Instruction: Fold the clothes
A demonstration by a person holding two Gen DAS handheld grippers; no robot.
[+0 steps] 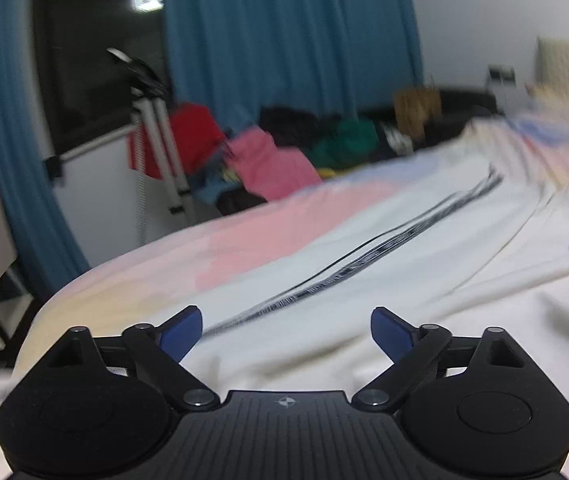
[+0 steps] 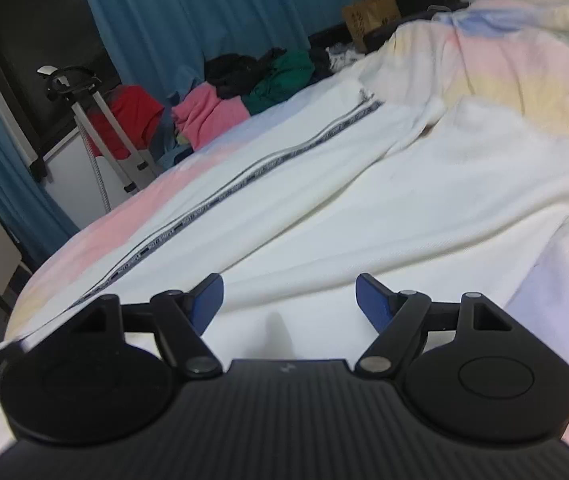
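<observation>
the white garment [image 2: 364, 208] lay soft and limp across the bed [image 2: 524, 80], best pinched at a hem near the bed's edge; the left gripper [image 1: 286, 334] and right gripper [image 2: 289, 304] both gaped empty.

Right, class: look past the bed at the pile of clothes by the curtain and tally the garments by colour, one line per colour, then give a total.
Red: 1
Pink: 1
Black: 1
Green: 1
Total: 4 colours that can be told apart; blurred blue and yellow scraps lower in the pile are left out.
</observation>
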